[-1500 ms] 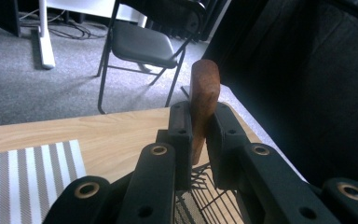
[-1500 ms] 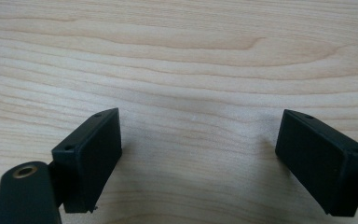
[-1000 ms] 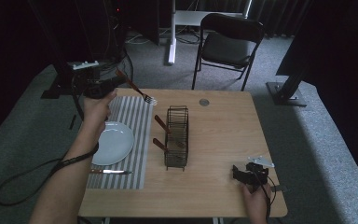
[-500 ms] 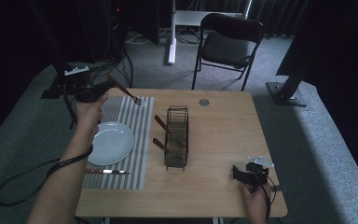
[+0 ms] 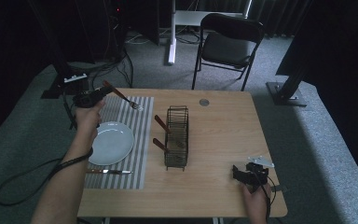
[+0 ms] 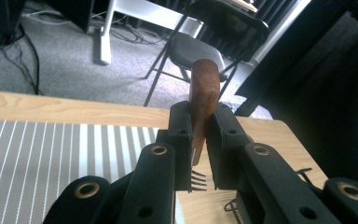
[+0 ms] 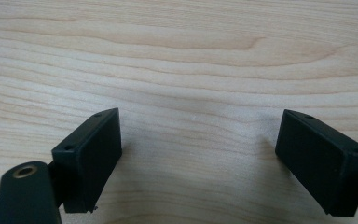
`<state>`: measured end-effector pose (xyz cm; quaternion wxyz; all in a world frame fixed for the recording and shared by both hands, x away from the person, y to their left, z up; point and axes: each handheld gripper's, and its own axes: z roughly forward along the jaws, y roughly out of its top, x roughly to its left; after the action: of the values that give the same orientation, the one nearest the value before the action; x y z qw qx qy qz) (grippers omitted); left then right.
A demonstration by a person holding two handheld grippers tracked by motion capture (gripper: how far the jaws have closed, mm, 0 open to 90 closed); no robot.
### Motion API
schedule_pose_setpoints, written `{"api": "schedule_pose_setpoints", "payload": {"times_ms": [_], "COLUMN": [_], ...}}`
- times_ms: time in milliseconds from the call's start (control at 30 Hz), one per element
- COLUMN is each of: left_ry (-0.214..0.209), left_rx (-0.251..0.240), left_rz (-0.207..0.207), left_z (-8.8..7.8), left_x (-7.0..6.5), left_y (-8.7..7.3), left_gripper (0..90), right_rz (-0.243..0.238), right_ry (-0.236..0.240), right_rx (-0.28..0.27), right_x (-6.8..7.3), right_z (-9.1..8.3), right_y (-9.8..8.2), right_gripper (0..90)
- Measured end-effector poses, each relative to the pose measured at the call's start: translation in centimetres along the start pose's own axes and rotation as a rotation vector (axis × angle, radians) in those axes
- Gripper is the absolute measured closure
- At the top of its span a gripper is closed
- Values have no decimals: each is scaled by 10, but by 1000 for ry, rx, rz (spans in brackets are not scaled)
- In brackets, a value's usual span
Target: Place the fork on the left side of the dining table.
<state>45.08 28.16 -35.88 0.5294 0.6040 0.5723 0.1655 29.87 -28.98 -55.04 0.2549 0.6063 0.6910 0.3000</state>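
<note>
The wooden-handled fork (image 5: 121,95) has drifted left, clamped in the left hand-held gripper (image 6: 198,140); right hand-held gripper (image 7: 198,158) gapes

The left gripper (image 5: 89,97) holds a wooden-handled fork (image 5: 121,96) above the striped placemat (image 5: 140,140), beyond the white plate (image 5: 111,143).

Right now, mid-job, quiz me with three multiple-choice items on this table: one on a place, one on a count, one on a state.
1. Where does the round white plate lie?
A. on the grey striped placemat
B. in the black wire rack
C. on the black folding chair

2. How many brown wooden handles stick out of the rack?
A. none
B. two
C. five

3. What is the left gripper doing?
A. open, holding nothing
B. shut on the wooden-handled fork
C. shut on a plate

Answers: 1 A, the plate rests on the stripes; 2 B, two handles project leftward; 3 B, the jaws clamp the handle.
</note>
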Motion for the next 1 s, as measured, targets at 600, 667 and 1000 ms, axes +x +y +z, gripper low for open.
{"api": "schedule_pose_setpoints", "payload": {"times_ms": [600, 667, 1000], "left_ry": [39, 38, 78], "left_rx": [39, 43, 86], "left_rz": [-69, -85, -75], "left_z": [25, 29, 45], "left_x": [34, 39, 51], "left_y": [-26, -30, -45], "left_gripper": [805, 805, 805], "right_rz": [0, 0, 0], "right_ry": [0, 0, 0], "right_rx": [0, 0, 0], "right_x": [0, 0, 0], "right_z": [0, 0, 0], "right_y": [0, 0, 0], "right_gripper": [140, 140, 140]}}
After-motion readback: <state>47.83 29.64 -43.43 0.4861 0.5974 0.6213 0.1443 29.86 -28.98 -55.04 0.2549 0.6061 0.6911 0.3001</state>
